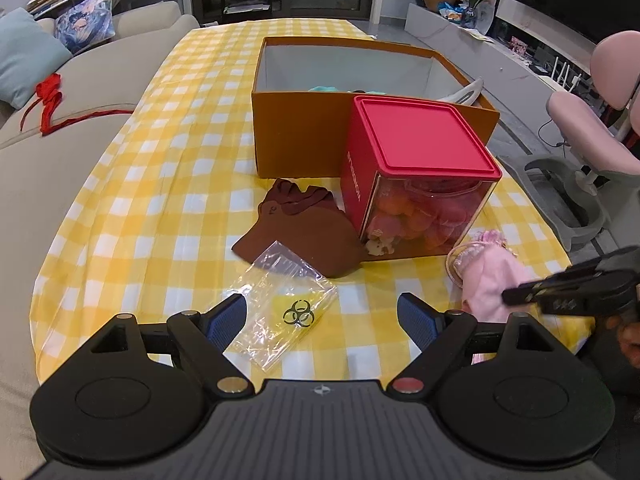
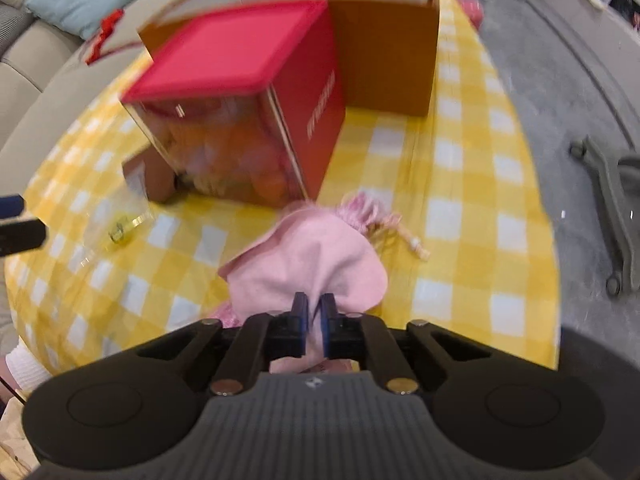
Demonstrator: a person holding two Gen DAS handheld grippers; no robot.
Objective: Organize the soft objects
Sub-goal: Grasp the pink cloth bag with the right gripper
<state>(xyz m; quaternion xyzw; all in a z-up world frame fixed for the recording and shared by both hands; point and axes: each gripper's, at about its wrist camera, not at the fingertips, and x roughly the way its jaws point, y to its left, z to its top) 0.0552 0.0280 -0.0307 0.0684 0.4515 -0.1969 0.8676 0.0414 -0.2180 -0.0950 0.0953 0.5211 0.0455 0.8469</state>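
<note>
Right gripper (image 2: pixel 314 304) is pinched down on the near end of the pink drawstring pouch (image 2: pixel 316 256); blue pads nearly together with a fold of the pink cloth between them. Cloth looks bunched up at the pinch, so I judge it's gripped, not just touched.

Pouch sits on the yellow-checked tablecloth (image 2: pixel 460 184), near the front right edge, just in front of the clear red-lidded container (image 2: pixel 240 92). Long axis runs away from the right gripper, roughly in line with where the fingers point. Gathered neck and cord end (image 2: pixel 400 236) face away from me, slightly right, toward the container corner. So I'm holding the closed bottom end, and the mouth trails.

Left gripper (image 1: pixel 322 320) is wide open, nothing between the pads. It hovers over a clear biohazard-marked zip bag (image 1: pixel 284 300), with a brown cloth pouch (image 1: pixel 304 236) beyond it, partly tucked against the container.

Orange storage box (image 1: pixel 360 120) is behind the container, open top, some items already inside. From the pinch, the box lies straight ahead past the container, so the carry has to clear that red lid. The right hand is the nearer one for the pink pouch; the left is nearer the brown one.
</note>
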